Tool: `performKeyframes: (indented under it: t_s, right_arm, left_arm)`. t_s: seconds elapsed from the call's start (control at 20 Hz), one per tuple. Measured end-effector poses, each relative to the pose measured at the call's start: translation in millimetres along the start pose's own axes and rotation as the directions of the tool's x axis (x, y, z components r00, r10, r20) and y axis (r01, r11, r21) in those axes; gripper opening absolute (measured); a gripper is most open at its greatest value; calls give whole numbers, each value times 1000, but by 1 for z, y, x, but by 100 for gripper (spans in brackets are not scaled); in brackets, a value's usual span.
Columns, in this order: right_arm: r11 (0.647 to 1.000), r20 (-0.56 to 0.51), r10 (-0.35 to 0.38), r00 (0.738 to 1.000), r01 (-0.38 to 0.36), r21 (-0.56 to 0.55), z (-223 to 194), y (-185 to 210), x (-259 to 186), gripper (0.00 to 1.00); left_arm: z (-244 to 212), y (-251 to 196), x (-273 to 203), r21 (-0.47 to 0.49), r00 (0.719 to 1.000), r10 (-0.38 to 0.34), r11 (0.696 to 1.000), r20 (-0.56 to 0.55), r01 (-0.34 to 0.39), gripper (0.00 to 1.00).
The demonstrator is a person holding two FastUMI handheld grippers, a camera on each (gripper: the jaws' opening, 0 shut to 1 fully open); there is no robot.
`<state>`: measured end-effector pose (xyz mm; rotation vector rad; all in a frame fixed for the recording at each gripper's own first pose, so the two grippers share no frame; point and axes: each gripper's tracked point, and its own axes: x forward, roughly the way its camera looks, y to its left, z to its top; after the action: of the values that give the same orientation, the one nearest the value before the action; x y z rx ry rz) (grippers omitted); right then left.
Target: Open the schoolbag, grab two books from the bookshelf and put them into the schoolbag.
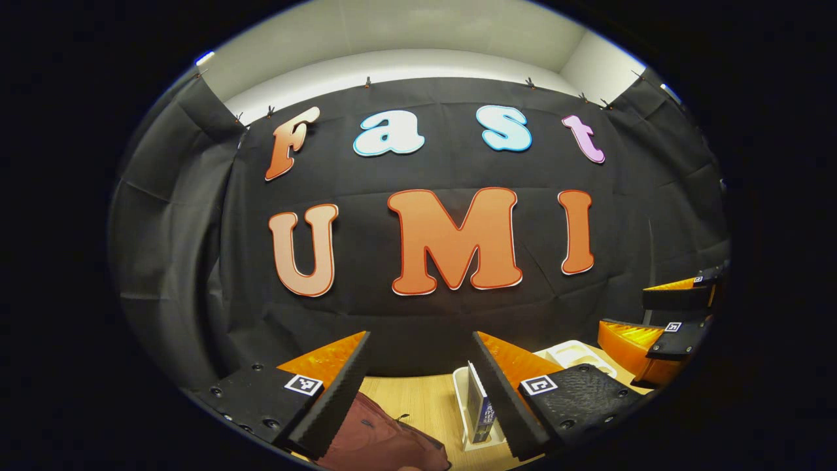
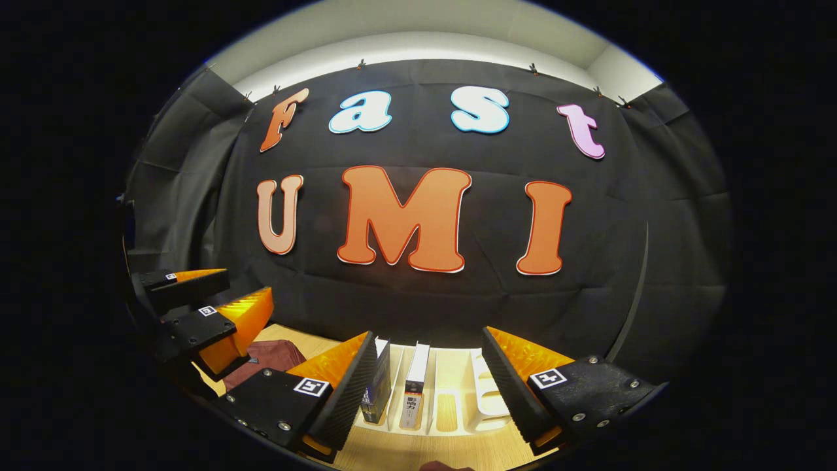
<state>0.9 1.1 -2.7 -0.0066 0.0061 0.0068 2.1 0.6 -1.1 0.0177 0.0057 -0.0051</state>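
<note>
- In the left gripper view, the left tongs (image 1: 422, 386) hang above a wooden tabletop (image 1: 425, 402), their fingers wide apart and holding nothing.
- A dark red schoolbag (image 1: 382, 441) lies on the tabletop below and between those fingers, toward the left one.
- Just right of it stands a white bookshelf (image 1: 465, 409) with a blue-spined book (image 1: 480, 411) upright in it.
- At the far right of that view the right tongs show from the side.
- In the right gripper view, the left tongs (image 2: 216, 307) hover at the left over the schoolbag (image 2: 268, 358).
- The right tongs (image 2: 428, 386) are spread open and empty above the bookshelf (image 2: 487, 399).
- Two books stand upright in separate slots between the fingers: the blue-spined book (image 2: 378, 391) beside the left finger, a white book (image 2: 413, 386) to its right.
</note>
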Motion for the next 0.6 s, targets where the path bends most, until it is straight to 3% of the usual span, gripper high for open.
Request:
performKeyframes:
  t_s: [0.05, 0.6]
  right_arm:
    - [1000, -1, 0, 1000, 0, -1, 0, 1, 1, 95]
    - [1000, -5, 0, 1000, 0, 1, -3, 3, 2, 95]
  left_arm:
    - [-1, 0, 1, 2, 1000, 0, 1000, 1, 0, 97]
    - [0, 8, 0, 10, 1000, 16, 1000, 6, -17, 94]
